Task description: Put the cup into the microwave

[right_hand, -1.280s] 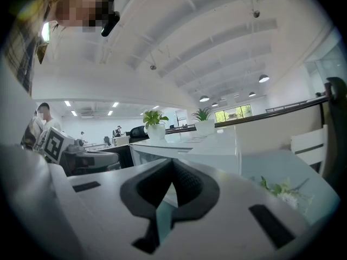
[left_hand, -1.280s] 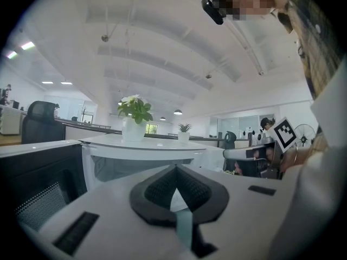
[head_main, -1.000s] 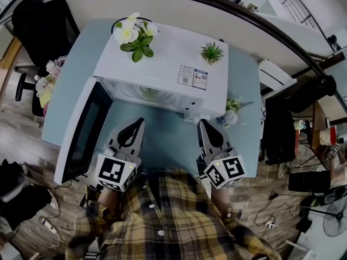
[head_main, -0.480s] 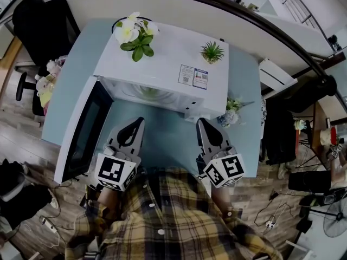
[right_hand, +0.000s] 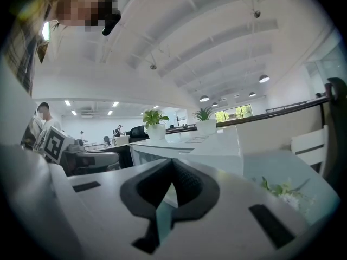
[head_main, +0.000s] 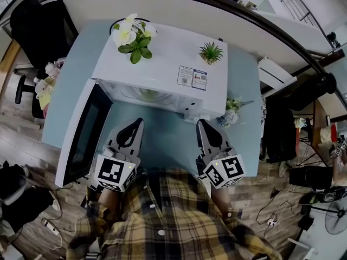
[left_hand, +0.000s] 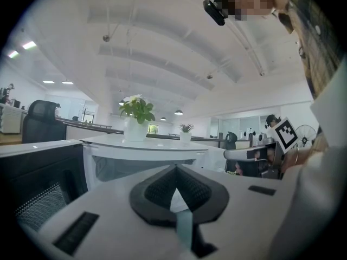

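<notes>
A white microwave (head_main: 162, 58) stands on the blue table (head_main: 162, 137), its dark-windowed door (head_main: 81, 131) swung wide to the left. Inside the cavity lies a pale greenish round shape (head_main: 149, 94); I cannot tell whether it is the cup or the turntable. No cup shows anywhere else. My left gripper (head_main: 140, 121) and right gripper (head_main: 200, 122) rest side by side over the table's front, pointing at the microwave and apart from it. Both are shut with nothing between the jaws. The left gripper (left_hand: 173, 172) faces the cavity (left_hand: 143, 156). The right gripper (right_hand: 172, 167) looks toward the microwave's right end (right_hand: 184, 148).
On the microwave's top stand a white-flowered pot (head_main: 133, 34) and a small spiky plant (head_main: 211, 52). A little bouquet (head_main: 232, 112) lies on the table right of the microwave. The open door juts toward the table's front left. A black chair (head_main: 38, 26) stands far left.
</notes>
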